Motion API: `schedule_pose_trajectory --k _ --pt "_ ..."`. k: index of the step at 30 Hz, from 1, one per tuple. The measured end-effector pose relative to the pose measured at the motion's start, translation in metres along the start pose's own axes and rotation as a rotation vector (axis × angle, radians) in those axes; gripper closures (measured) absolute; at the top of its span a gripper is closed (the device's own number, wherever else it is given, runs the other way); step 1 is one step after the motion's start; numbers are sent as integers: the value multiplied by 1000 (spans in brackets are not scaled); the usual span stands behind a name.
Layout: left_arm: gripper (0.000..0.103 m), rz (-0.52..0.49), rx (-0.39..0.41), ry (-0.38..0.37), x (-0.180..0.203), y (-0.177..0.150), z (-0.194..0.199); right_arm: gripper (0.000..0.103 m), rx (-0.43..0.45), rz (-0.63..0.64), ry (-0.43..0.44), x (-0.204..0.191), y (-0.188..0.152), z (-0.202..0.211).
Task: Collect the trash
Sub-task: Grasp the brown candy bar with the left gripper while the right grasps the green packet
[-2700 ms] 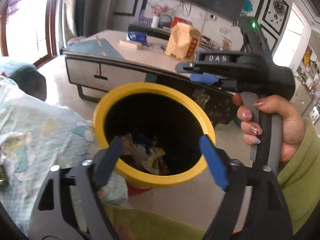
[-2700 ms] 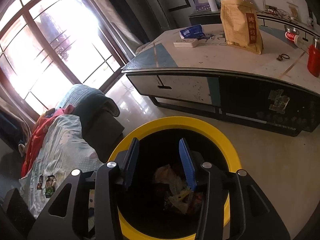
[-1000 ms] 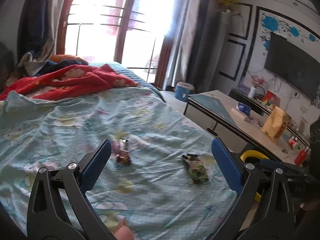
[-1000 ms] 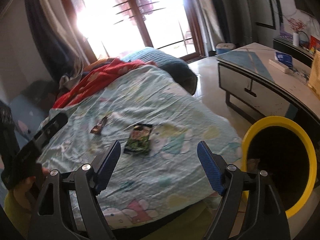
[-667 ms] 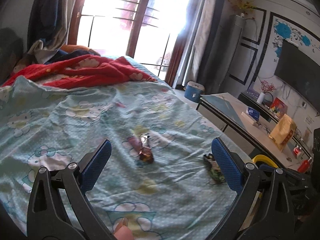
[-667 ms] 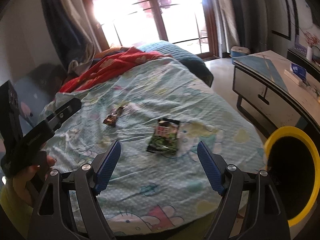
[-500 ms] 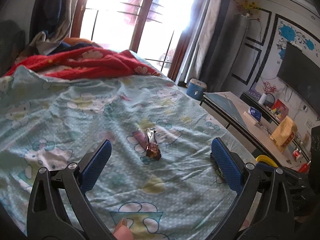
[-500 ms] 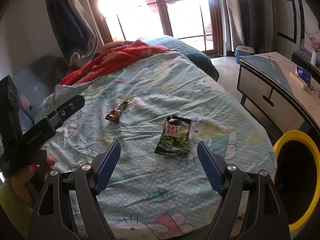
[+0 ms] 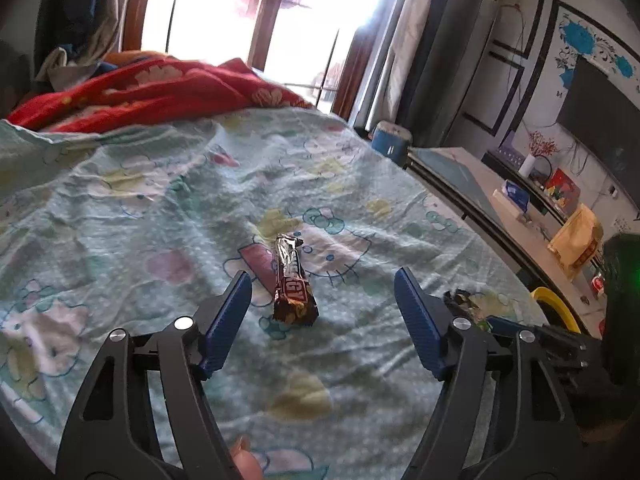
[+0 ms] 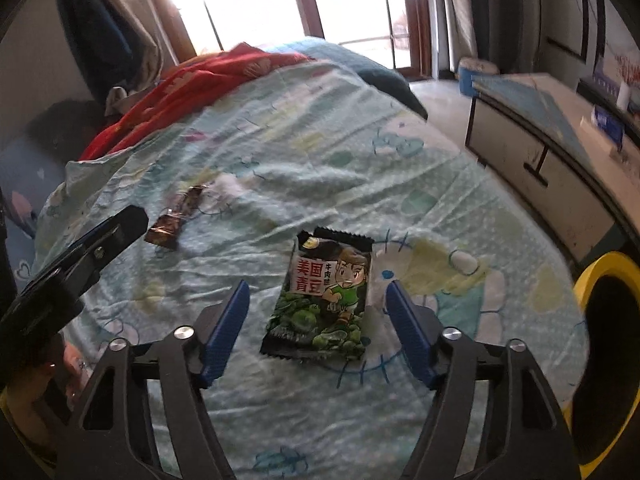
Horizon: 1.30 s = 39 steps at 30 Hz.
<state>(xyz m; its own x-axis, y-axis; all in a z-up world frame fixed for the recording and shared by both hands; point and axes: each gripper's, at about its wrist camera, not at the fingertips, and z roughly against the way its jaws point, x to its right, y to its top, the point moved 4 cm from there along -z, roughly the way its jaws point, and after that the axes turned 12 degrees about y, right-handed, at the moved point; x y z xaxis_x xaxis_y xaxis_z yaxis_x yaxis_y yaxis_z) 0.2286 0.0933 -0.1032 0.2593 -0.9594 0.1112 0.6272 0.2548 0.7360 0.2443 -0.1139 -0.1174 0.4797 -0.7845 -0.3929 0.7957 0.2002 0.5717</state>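
Note:
A brown candy bar wrapper point(image 9: 293, 284) lies on the light green cartoon bedsheet point(image 9: 140, 216). My left gripper point(image 9: 324, 322) is open just above and short of it, its blue pads to either side. A green and black snack packet point(image 10: 325, 294) lies flat on the sheet. My right gripper point(image 10: 318, 332) is open around the packet's near end. The candy wrapper point(image 10: 176, 218) also shows in the right wrist view, with the left gripper's finger point(image 10: 100, 248) beside it. The yellow-rimmed trash bin point(image 10: 604, 356) stands on the floor right of the bed.
A red quilt point(image 9: 148, 92) is bunched at the bed's far end. A long low table point(image 10: 560, 152) with a yellow paper bag point(image 9: 576, 236) and small items stands right of the bed. Bright windows are behind.
Both grippers have swung from over the bin to the bed and closed in on the wrappers. Each wrapper now sits between its gripper's open pads.

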Motion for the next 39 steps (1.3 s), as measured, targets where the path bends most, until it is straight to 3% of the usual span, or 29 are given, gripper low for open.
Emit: schedule_pose_trajectory --k 6,9,16,23,39 --pt "47 23 -102 15 -1 -4 -25 66 19 59 -43 0 -10 -1" --pt "57 38 -127 24 -4 -5 -30 74 28 88 -50 -2 -14 3" --pt "92 38 -143 25 -5 -9 -32 78 37 95 -24 -6 -25 19" --pt "94 0 -119 -10 8 -14 -17 78 71 74 -8 0 -27 43" --pt "94 -82 -73 -225 93 -25 38 78 198 -19 -41 50 -20 112"
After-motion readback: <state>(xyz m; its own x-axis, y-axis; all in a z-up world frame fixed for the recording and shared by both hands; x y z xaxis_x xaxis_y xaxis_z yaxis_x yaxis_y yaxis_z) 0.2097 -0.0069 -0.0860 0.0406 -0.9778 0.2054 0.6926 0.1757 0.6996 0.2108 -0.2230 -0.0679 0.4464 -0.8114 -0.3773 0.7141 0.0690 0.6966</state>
